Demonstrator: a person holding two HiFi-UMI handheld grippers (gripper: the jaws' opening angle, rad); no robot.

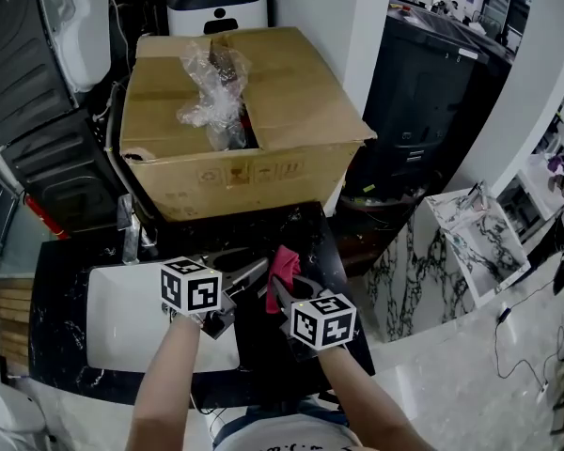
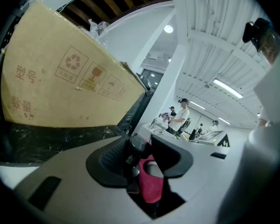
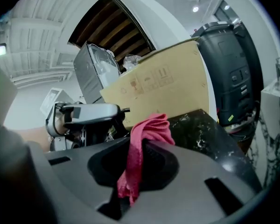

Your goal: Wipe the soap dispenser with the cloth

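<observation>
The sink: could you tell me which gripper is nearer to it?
Left. The left gripper, holding the dispenser, is at the sink's right edge. The right gripper, holding the cloth, is over the black counter beside it.

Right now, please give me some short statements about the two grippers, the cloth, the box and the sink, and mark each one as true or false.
1. The right gripper grips a red cloth between its jaws. True.
2. The cardboard box behind the sink is sealed shut. False: its top flaps stand open, and crumpled clear plastic wrap sticks out of it.
3. The left gripper is empty. False: its jaws are closed on the soap dispenser, which is pink with a dark top.
4. A white sink is set into a black marbled counter. True.
</observation>
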